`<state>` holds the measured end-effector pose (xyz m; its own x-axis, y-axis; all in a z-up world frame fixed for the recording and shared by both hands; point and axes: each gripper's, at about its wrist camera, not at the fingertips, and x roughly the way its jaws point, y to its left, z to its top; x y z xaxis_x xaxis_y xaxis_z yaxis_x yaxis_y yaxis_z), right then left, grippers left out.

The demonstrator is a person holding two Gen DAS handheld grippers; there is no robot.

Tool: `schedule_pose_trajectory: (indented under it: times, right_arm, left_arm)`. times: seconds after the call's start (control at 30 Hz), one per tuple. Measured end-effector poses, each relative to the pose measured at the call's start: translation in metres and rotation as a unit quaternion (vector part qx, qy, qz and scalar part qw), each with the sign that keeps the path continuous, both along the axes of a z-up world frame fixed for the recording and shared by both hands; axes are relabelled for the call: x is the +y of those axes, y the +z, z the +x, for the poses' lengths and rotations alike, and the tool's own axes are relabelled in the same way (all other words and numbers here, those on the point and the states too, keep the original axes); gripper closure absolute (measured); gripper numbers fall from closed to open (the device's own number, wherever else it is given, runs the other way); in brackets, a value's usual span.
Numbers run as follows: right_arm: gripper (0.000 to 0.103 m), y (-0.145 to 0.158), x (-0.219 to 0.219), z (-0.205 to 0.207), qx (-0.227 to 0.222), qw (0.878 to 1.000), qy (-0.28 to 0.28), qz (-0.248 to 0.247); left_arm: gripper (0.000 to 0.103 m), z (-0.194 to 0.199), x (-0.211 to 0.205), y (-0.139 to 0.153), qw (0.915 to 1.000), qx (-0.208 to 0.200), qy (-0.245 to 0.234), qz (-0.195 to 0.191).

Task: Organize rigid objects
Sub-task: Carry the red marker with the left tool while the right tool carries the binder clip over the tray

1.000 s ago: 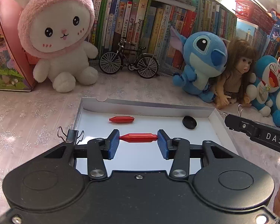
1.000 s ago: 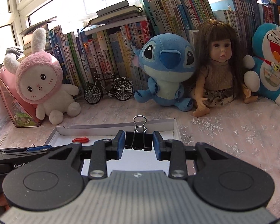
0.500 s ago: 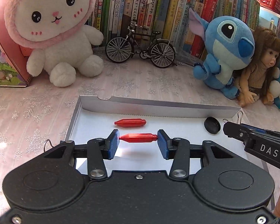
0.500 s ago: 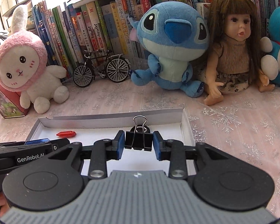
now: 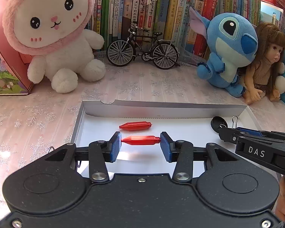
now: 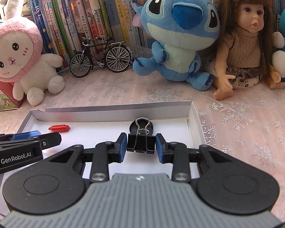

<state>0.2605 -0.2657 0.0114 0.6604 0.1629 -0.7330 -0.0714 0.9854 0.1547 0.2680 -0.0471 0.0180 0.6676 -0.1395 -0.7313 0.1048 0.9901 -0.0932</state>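
Now I hold both grippers over the white tray (image 5: pixel 79 117): left gripper (image 5: pixel 140 140) pinches a red peg (image 5: pixel 141 140), right gripper (image 6: pixel 141 144) a binder clip (image 6: pixel 141 144). Next I judge: lower, then release.

red peg (image 5: pixel 141 140): glossy plastic | binder clip (image 6: pixel 141 145): matt black metal | box (image 5: pixel 161 110): smooth white card
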Motion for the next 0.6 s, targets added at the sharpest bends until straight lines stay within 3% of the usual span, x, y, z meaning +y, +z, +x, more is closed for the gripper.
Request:
schedule_pose_trajectory:
  times: [0.33,0.6]
  right_arm:
    - [0.066,-0.004,0.002,0.002,0.003,1.0,0.001,-0.006]
    - [0.067,-0.003,0.002,0.011,0.029,1.0,0.007,-0.007]
  left_arm:
    - [0.06,-0.004,-0.01,-0.006,0.9992,-0.016,-0.009,0.036]
    - [0.06,0.02,0.005,0.003,0.9981,0.051,0.013,-0.034]
